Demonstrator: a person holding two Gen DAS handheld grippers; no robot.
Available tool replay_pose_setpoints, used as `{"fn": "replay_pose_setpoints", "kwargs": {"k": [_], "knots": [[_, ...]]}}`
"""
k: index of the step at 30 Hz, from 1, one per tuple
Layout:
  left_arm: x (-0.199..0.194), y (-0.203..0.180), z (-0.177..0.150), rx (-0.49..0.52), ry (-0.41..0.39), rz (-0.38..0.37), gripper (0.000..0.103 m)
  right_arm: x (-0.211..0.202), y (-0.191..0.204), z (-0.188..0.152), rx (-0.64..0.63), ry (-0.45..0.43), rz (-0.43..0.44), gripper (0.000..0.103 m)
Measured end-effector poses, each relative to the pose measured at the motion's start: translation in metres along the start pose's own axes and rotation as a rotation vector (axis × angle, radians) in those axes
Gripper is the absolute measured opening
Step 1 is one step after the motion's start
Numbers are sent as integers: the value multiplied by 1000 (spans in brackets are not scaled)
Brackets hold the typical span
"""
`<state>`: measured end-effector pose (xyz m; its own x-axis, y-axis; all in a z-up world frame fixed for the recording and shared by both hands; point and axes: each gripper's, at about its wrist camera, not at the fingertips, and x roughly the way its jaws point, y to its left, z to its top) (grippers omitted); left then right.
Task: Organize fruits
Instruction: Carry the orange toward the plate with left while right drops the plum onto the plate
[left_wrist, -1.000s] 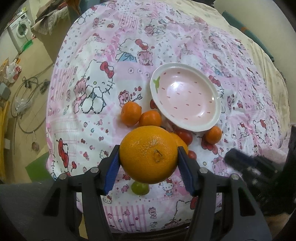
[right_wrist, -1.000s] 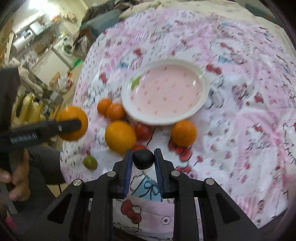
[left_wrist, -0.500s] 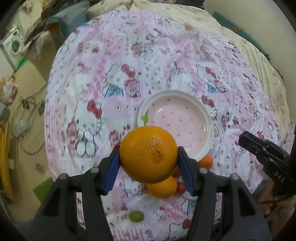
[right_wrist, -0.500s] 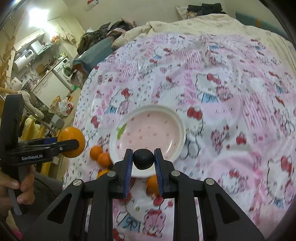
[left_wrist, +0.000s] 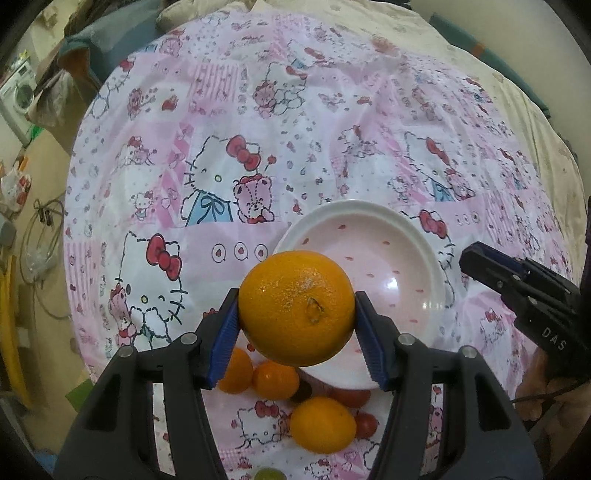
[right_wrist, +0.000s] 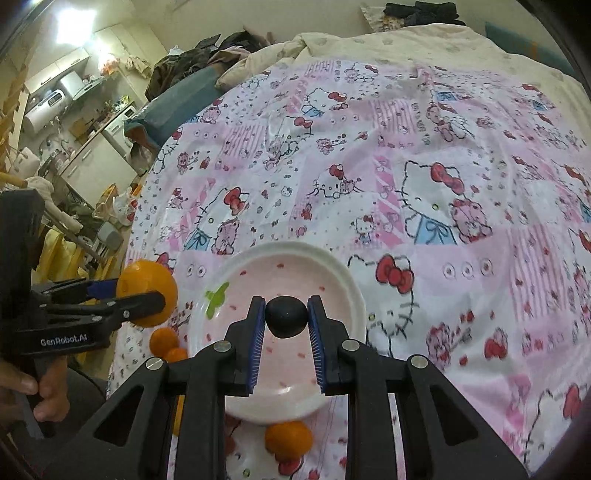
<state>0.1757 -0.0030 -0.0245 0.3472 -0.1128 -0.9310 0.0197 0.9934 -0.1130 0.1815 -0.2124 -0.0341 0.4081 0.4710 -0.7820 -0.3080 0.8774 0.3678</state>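
My left gripper (left_wrist: 296, 312) is shut on a large orange (left_wrist: 296, 308) and holds it in the air over the near left rim of the pink plate (left_wrist: 391, 258). My right gripper (right_wrist: 286, 319) is shut on a small dark round fruit (right_wrist: 286, 316) above the same plate (right_wrist: 258, 275), which holds no fruit. The left gripper with its orange (right_wrist: 147, 293) shows at the left of the right wrist view. The right gripper (left_wrist: 476, 258) shows at the right of the left wrist view.
Loose fruit lies on the Hello Kitty cloth (left_wrist: 221, 147) near the plate: small oranges (left_wrist: 275, 380), a bigger orange (left_wrist: 323, 424), red tomatoes (left_wrist: 365, 424), a green fruit (left_wrist: 269, 474), and a small orange (right_wrist: 288, 437). Room clutter lies beyond the bed's left edge.
Both grippers have risen and moved forward toward the plate, each keeping its fruit. The loose fruit has slid toward the bottom of both views.
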Motion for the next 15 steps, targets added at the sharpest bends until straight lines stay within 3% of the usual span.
{"fn": "replay_pose_setpoints", "kwargs": {"k": [10, 15], "knots": [[20, 18, 9, -81, 49, -5, 55, 71, -3, 10, -46, 124, 0, 25], [25, 22, 11, -99, 68, -15, 55, 102, 4, 5, -117, 182, -46, 25]]}}
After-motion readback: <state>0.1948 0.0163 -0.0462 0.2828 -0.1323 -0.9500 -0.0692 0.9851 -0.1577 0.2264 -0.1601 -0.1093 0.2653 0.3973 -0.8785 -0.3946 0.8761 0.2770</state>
